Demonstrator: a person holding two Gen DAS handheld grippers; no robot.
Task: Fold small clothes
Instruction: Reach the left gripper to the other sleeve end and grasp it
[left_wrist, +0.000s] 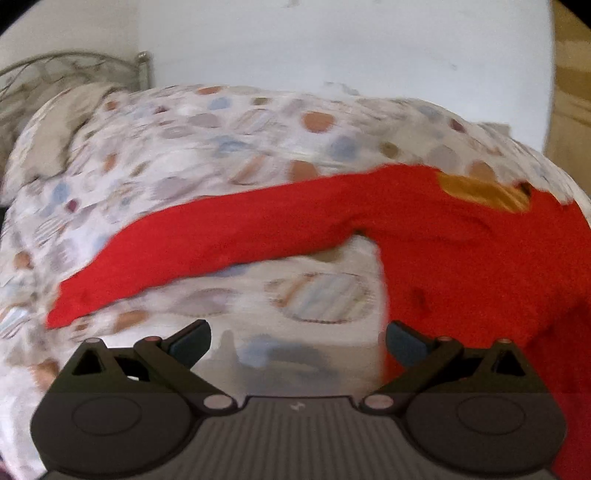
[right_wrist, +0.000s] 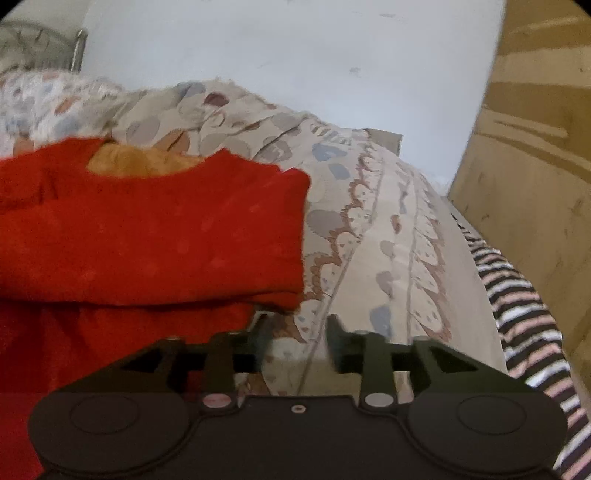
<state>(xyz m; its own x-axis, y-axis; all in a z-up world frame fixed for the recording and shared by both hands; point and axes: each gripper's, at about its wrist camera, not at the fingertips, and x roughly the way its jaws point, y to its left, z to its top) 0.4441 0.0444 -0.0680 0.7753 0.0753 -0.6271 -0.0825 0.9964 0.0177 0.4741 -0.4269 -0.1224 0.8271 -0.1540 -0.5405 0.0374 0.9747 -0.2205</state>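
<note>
Sweater (left_wrist: 461, 266), red, lies on the patterned bedspread (left_wrist: 207, 147), one sleeve stretched ahead of the left gripper (left_wrist: 297, 341), whose jaws stand wide and empty. Right gripper (right_wrist: 297, 341) jaws are parted, gripping nothing; the sweater's folded edge sits just beyond its left finger.

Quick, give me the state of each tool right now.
Left tool: open, holding nothing; the red sweater lies ahead of it on the bedspread.
Right tool: open, holding nothing, beside the sweater's folded edge.
</note>
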